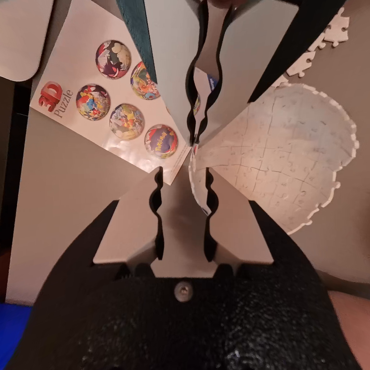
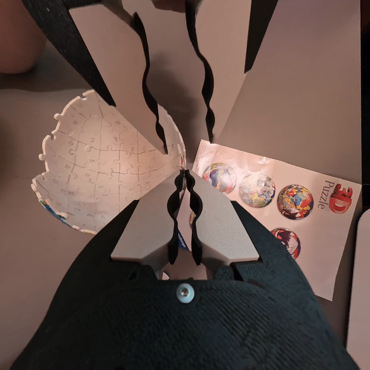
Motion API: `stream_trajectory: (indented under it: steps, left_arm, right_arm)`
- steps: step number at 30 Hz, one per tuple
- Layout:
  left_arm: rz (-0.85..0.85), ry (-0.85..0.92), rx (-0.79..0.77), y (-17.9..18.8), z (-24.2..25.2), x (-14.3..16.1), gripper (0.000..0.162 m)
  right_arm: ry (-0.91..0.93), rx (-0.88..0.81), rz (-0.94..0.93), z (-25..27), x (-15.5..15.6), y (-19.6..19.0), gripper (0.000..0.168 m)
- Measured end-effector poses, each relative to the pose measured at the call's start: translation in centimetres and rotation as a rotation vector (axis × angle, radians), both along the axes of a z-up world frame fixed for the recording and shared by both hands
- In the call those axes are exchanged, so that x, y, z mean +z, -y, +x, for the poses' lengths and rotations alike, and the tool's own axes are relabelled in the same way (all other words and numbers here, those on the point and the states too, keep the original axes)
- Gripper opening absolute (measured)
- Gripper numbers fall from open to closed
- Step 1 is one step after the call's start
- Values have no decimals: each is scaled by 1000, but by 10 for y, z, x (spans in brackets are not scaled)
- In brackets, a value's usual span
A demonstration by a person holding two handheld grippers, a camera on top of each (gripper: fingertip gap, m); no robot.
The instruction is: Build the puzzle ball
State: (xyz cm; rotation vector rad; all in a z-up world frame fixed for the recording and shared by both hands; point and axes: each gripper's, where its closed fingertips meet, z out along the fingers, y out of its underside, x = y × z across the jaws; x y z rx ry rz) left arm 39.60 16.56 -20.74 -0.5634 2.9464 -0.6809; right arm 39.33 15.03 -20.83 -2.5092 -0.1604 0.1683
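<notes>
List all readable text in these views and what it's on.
I don't quote writing; here is where it stands.
Leaflet: large red-and-grey title, lettering on one pictured ball, a blue corner logo, and unreadably small edge print.
Half-built puzzle ball: small numbers on the piece backs, mostly too faint.

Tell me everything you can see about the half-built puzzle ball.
The half-built puzzle ball is an open, bowl-like shell of interlocked curved pieces, plastic-looking. Its white inside faces the cameras; small marks sit on the pieces. The rim is jagged with tabs, and colour print shows on the outer edge. It lies beside a leaflet. The right tool is shut at its rim; the left tool straddles it, open.
</notes>
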Motion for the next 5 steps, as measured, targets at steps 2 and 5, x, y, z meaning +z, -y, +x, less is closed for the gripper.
stream_trajectory:
  steps: [2, 5]
  left_arm:
    - [-9, -14, 18, 3, 2, 0, 38]
    - [2, -28, 3, 3, 0, -4, 33]
  right_arm:
    - [-27, -16, 2, 0, 1, 1, 0]
    - [-50, -25, 12, 0, 1, 1, 0]
